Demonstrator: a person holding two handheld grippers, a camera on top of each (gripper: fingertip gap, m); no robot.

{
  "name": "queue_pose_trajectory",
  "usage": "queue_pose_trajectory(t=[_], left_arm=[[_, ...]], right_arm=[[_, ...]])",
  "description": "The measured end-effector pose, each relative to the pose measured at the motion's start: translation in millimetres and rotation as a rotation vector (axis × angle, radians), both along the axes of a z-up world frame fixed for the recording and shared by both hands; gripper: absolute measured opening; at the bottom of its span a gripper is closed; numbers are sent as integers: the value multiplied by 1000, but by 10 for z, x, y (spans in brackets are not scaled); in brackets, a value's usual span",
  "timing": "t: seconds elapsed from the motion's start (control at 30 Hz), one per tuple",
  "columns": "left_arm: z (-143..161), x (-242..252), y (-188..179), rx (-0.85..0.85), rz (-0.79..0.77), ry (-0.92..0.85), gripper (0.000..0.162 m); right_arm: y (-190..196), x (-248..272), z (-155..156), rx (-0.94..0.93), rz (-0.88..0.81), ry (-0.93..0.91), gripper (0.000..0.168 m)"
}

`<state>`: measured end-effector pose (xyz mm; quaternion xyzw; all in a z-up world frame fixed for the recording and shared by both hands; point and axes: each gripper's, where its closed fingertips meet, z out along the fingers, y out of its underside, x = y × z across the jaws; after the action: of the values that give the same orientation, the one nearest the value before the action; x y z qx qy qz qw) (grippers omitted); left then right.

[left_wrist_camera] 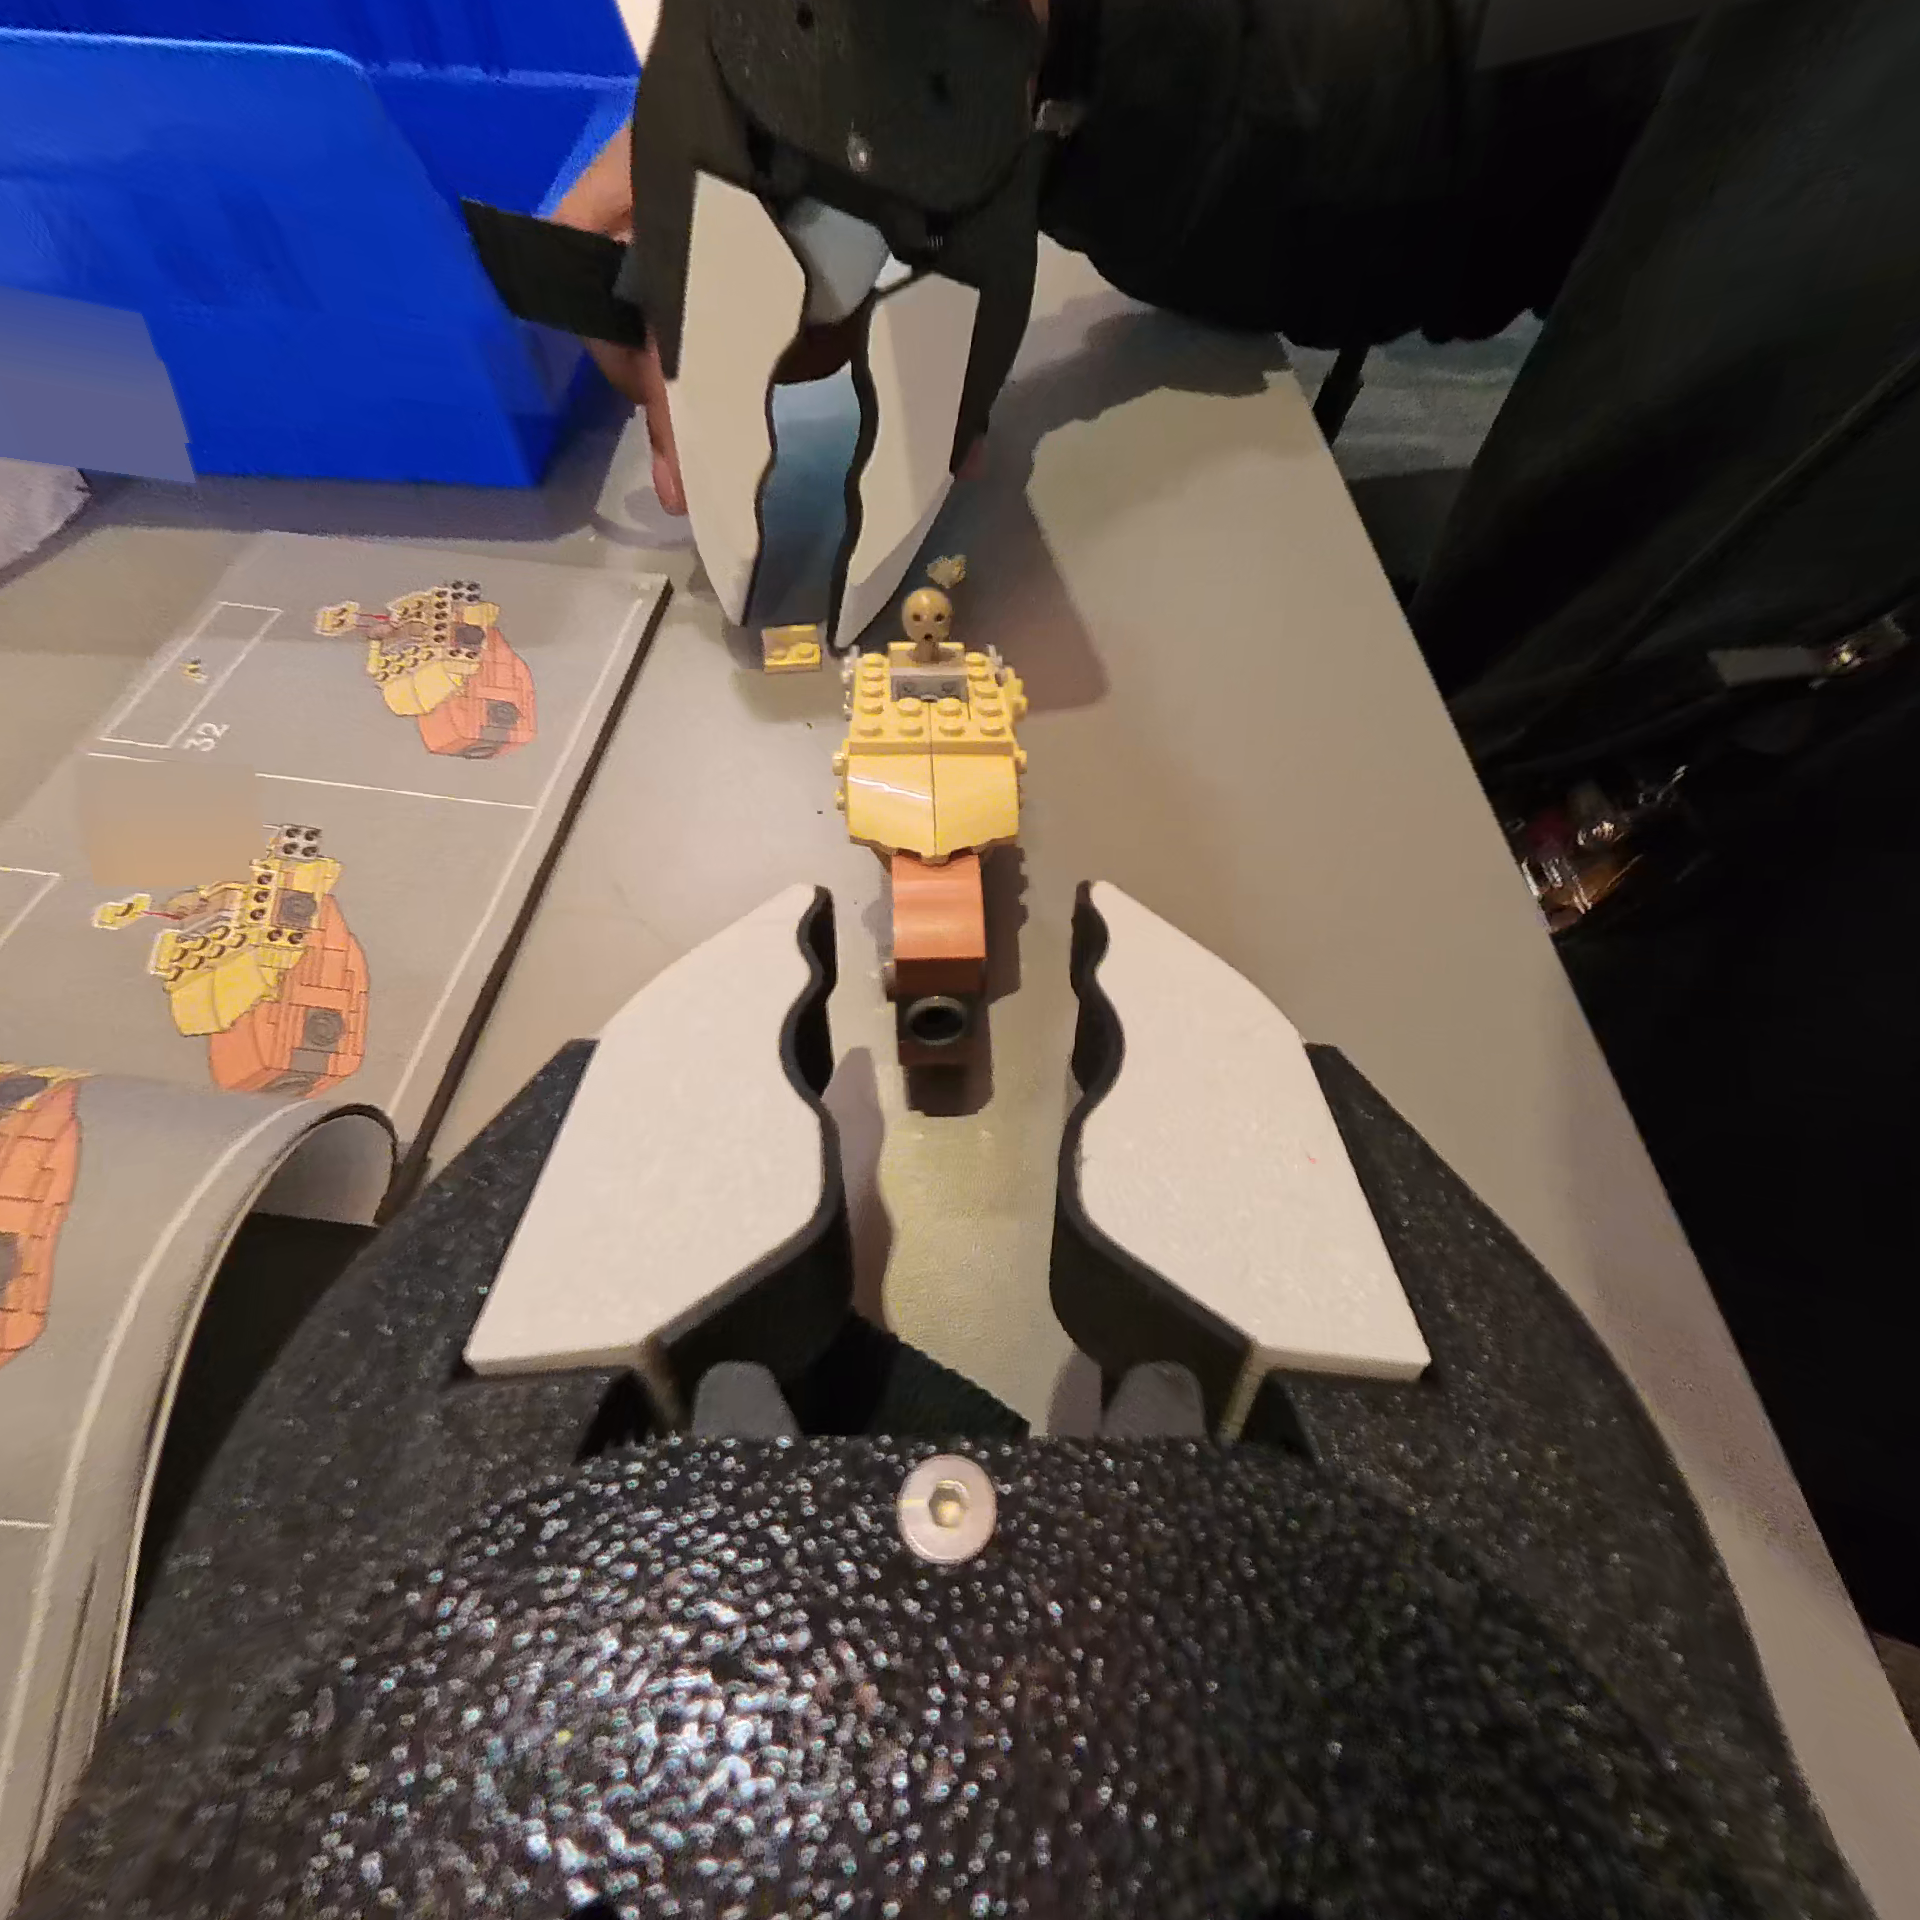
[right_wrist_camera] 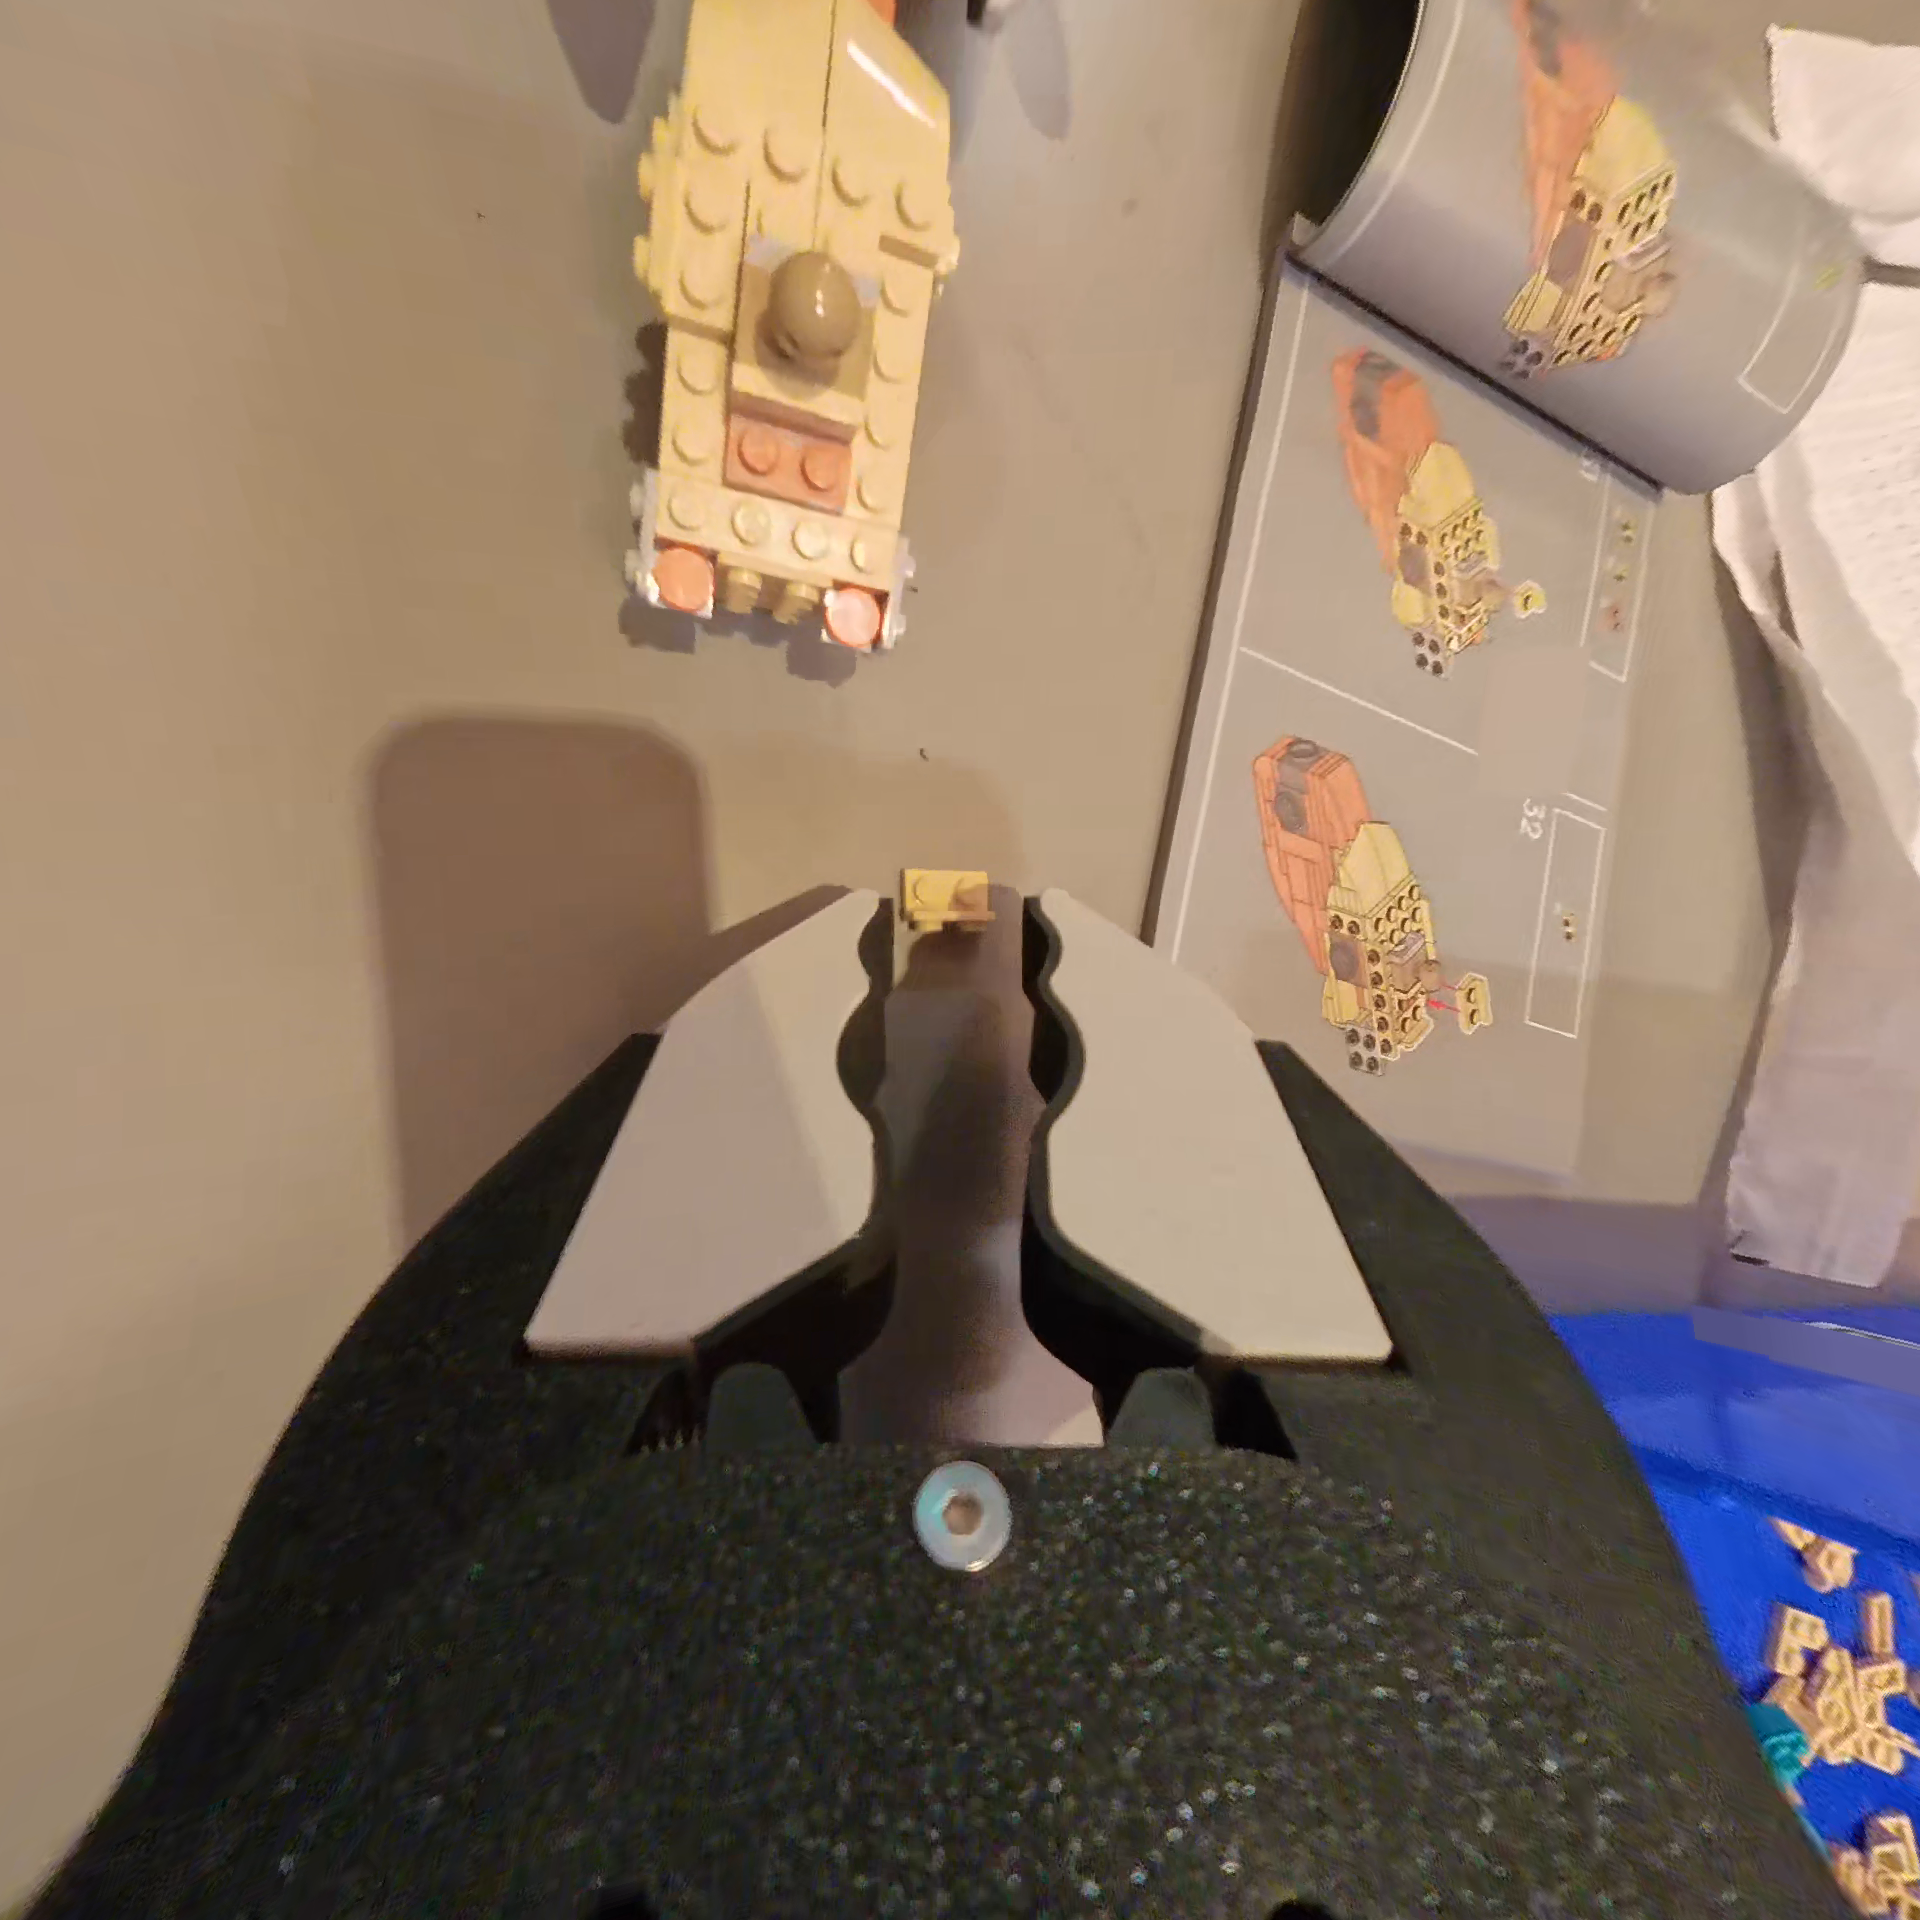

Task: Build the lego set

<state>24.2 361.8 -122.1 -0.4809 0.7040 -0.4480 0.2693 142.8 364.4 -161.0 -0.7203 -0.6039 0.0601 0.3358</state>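
Grey desk (left_wrist_camera: pixel 1195 727) carries everything you work with. From your left wrist view you get the blue bin (left_wrist_camera: pixel 260 260) at far left, then the open instruction booklet (left_wrist_camera: pixel 312 790), then the lego model (left_wrist_camera: pixel 932 769) lying just ahead of your left gripper (left_wrist_camera: pixel 951 914), whose fingers are released and apart, with the model's brown tail reaching between their tips. Beyond it your right gripper (left_wrist_camera: pixel 790 623) points down at the desk. Only your right wrist view shows the small tan plate (right_wrist_camera: pixel 945 899) clearly: it sits on the desk at the tips of those fingers, which are spread and, as far as the angle allows, not touching it. The model lies well ahead, the booklet to its right, loose tan bricks (right_wrist_camera: pixel 1839 1683) in the bin at lower right.
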Motion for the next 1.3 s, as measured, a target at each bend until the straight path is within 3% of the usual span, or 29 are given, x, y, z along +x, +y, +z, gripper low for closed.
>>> queue_pose_trajectory(t=[0.33,0.5,0.63,0.87,1.3], left_arm=[[-21,2,-10,-16,-2,22,42],[34,23,-1,-53,73,31,45],[2,36,24,38,166,78,49],[-232,76,27,142,163,194,47],[-437,116,556,257,285,267,46]], right_arm=[[15,-30,-17,-26,-6,40,16],[4,-46,-13,-2,6,39,16],[24,-90,47,43,34,72,16],[130,-258,132,103,90,118,16],[-235,-639,216,163,192,159,16]])
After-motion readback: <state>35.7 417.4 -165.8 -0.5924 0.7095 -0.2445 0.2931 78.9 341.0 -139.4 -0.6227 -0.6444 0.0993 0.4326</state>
